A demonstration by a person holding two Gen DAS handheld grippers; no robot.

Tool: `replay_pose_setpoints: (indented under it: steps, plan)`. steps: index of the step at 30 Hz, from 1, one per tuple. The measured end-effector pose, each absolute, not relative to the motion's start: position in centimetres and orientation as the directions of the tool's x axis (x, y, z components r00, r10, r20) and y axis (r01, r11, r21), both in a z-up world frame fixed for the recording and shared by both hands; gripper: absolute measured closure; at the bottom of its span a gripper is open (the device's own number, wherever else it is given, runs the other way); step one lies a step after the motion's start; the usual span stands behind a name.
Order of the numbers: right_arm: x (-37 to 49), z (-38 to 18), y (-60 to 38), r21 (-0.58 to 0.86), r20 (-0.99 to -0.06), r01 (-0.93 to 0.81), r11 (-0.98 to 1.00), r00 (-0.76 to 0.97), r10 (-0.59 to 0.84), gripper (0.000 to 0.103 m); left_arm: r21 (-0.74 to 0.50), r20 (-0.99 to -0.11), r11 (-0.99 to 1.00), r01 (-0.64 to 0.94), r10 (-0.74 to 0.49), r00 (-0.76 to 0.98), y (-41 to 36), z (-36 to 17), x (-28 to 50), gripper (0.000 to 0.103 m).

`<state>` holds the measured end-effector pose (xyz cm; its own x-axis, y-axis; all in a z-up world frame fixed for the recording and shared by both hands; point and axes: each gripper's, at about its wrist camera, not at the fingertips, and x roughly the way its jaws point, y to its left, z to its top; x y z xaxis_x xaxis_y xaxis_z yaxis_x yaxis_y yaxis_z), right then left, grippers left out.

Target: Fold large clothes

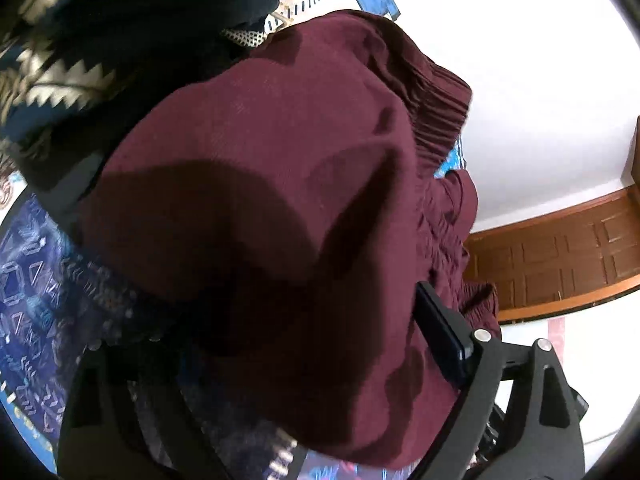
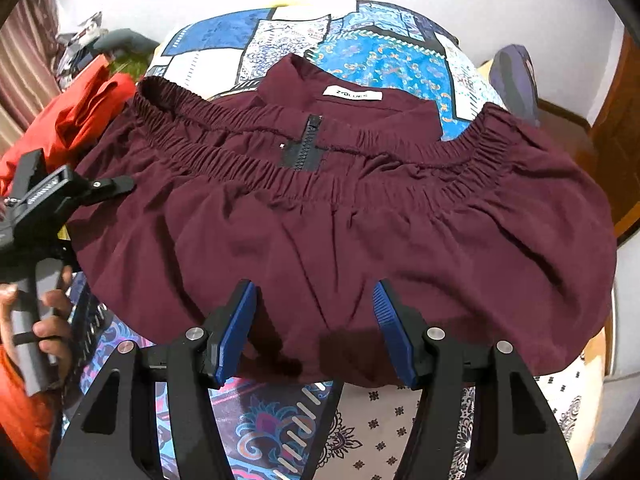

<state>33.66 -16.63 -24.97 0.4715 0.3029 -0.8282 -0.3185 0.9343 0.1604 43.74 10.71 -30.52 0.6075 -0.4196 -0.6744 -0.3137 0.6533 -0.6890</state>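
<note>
Fingers (image 2: 386, 320) of the right gripper (image 2: 316, 328), tipped with blue ribbed pads, stand spread apart over the near hem of a maroon garment (image 2: 340, 220), gripping nothing; the cloth runs between and just beyond them. The garment lies spread on a bed under a blue patchwork bedspread (image 2: 360, 52), its gathered elastic waistband (image 2: 360, 176), short black zipper (image 2: 306, 142) and white neck label (image 2: 352, 94) on the far side from the fingers.

To the left of those fingers, the left gripper (image 2: 116, 186), held in a bare hand (image 2: 48, 320), reaches in at the garment's left edge. In its own view the maroon cloth (image 1: 280, 220) billows over the space between its fingers, one dark pad (image 1: 440, 336) pressed against the fabric and the other buried beneath it; whether they are clamped on the cloth cannot be told. An orange garment (image 2: 80, 120) lies heaped beyond the left gripper.

By its look, the fabric is thin, light and limp: it drapes, wrinkles and would sag from any single hold. It is neither fragile nor notably slick against ribbed pads. The firmest purchase is probably the bunched waistband or a hem corner, where doubled layers give the pads something to bite, one gripper to each side so the fold stays even.
</note>
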Motion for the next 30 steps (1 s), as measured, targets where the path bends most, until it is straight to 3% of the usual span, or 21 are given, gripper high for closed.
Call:
replay_pose_setpoints:
  steps: [3,10,12,17,21,25,30]
  plan:
    - [33.7,-24.9,-16.8,0.173,-0.831,-0.302,0.937,0.466,0.304,0.046,-0.670,-0.688,0.656,-0.346,-0.375,0.622,10.2,-30.2,43.8,0.017]
    - [33.2,-23.2,-18.0,0.154,-0.819,-0.264,0.952,0.504,0.273,0.046,-0.631,-0.673,0.709,-0.316,-0.297,0.678,7.6,-25.4,43.3,0.074]
    - [33.3,-22.4,-18.3,0.140,-0.812,-0.245,0.959,0.526,0.253,0.046,-0.657,-0.626,0.705,-0.269,-0.311,0.715,7.2,-23.0,43.0,0.080]
    - [33.8,-20.5,-18.1,0.143,-0.796,-0.229,0.963,0.552,0.249,0.046,-0.717,-0.513,0.680,-0.151,-0.369,0.775,6.9,-17.0,41.9,0.086]
    - [34.3,-19.3,-16.2,0.239,-0.766,-0.265,0.934,0.540,0.349,0.046,-0.707,-0.439,0.701,-0.091,-0.334,0.834,7.7,-11.8,40.2,0.087]
    - [34.8,-20.1,-12.3,0.350,-0.751,-0.307,0.885,0.472,0.461,0.046,-0.618,-0.424,0.779,-0.107,-0.215,0.880,8.8,-8.4,38.9,0.087]
    - [35.4,-24.4,-5.8,0.417,-0.788,-0.370,0.830,0.309,0.533,0.046,-0.505,-0.462,0.848,-0.161,-0.108,0.880,8.7,-7.8,37.5,0.087]
